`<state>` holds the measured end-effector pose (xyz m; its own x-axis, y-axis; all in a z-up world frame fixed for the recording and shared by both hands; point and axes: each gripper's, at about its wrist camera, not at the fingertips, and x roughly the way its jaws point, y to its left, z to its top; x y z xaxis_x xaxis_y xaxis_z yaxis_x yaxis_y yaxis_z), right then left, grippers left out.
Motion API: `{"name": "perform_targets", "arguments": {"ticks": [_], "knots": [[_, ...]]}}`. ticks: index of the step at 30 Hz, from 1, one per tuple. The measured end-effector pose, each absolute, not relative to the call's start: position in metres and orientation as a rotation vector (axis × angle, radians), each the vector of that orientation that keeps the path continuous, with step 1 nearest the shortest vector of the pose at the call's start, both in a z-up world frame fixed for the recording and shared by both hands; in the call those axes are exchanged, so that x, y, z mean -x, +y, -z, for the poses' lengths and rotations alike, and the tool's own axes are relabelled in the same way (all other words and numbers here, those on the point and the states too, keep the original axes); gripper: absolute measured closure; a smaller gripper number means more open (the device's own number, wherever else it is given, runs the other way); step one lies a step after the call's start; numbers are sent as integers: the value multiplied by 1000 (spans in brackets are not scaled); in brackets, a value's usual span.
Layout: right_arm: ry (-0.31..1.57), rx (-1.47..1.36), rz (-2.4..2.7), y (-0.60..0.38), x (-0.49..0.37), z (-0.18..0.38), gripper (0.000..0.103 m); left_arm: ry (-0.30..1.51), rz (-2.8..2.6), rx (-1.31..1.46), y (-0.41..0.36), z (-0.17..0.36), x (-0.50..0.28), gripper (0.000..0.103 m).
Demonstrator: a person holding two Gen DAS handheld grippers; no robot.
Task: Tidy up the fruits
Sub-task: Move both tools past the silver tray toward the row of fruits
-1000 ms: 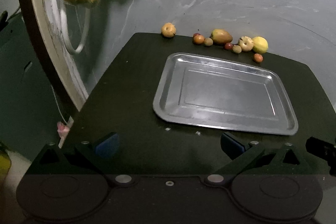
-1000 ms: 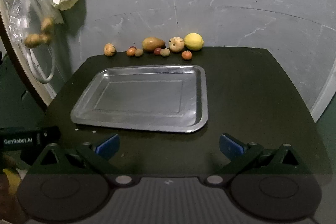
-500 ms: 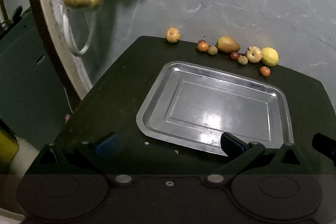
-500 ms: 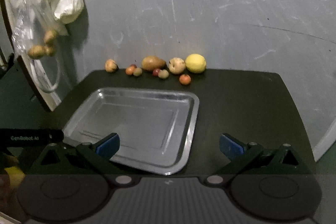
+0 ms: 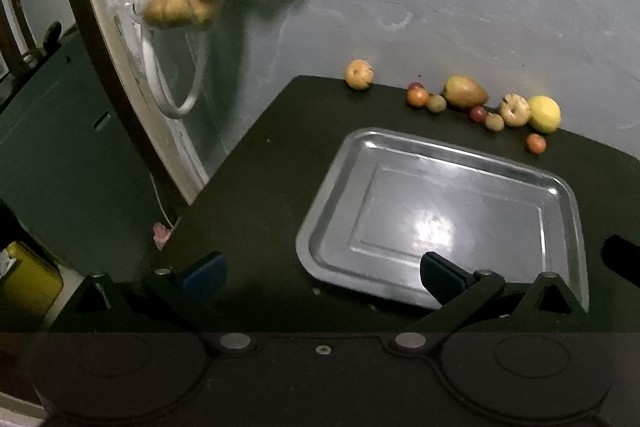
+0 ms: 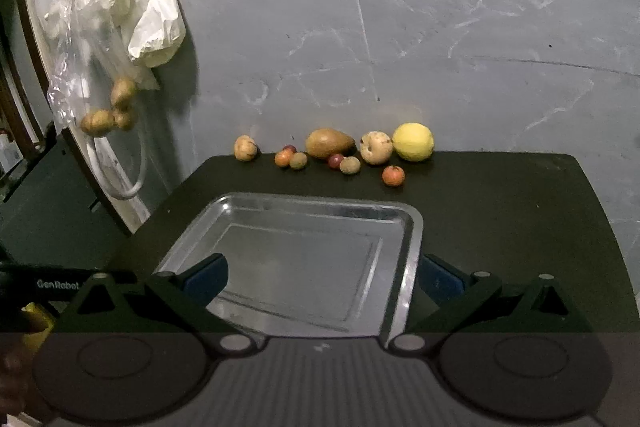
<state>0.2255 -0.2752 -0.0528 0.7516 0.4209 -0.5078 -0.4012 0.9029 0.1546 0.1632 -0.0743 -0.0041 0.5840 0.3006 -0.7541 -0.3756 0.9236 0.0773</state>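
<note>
Several fruits line the far edge of a black table [image 6: 500, 219]: a yellow lemon [image 6: 413, 141] [image 5: 544, 114], a pale apple [image 6: 376, 147] [image 5: 516, 110], a brown pear [image 6: 329, 143] [image 5: 465, 91], a small orange fruit [image 6: 393, 175] [image 5: 536, 143] and a tan fruit [image 6: 245, 148] [image 5: 359, 75] apart at the left. An empty metal tray [image 6: 412, 227] [image 5: 328, 195] lies in front of them. My left gripper [image 5: 320, 275] is open over the tray's near left corner. My right gripper [image 6: 320, 277] is open above the tray's near part. Neither holds anything.
A clear plastic bag with potatoes [image 6: 106, 115] [image 5: 180, 7] and a pale bag [image 6: 148, 23] hang on the grey wall at the left. A curved white frame [image 5: 120, 67] stands beside the table's left edge. A yellow container [image 5: 24, 287] sits low at the left.
Both grippers have risen and advanced over the table, so the tray slid down toward their fingers. The left view swung leftward. The fruits and tray have not moved.
</note>
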Motion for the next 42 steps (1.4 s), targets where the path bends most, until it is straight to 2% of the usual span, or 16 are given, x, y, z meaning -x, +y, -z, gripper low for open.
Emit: {"name": "perform_targets", "arguments": {"ticks": [21, 30, 42], "knots": [[588, 40, -290, -149, -288, 64, 0, 790, -164, 28, 43, 14, -293, 1], [634, 127, -293, -105, -329, 70, 0, 738, -127, 59, 61, 25, -348, 1], [601, 220, -319, -66, -376, 80, 2, 782, -114, 81, 68, 56, -411, 1]]}}
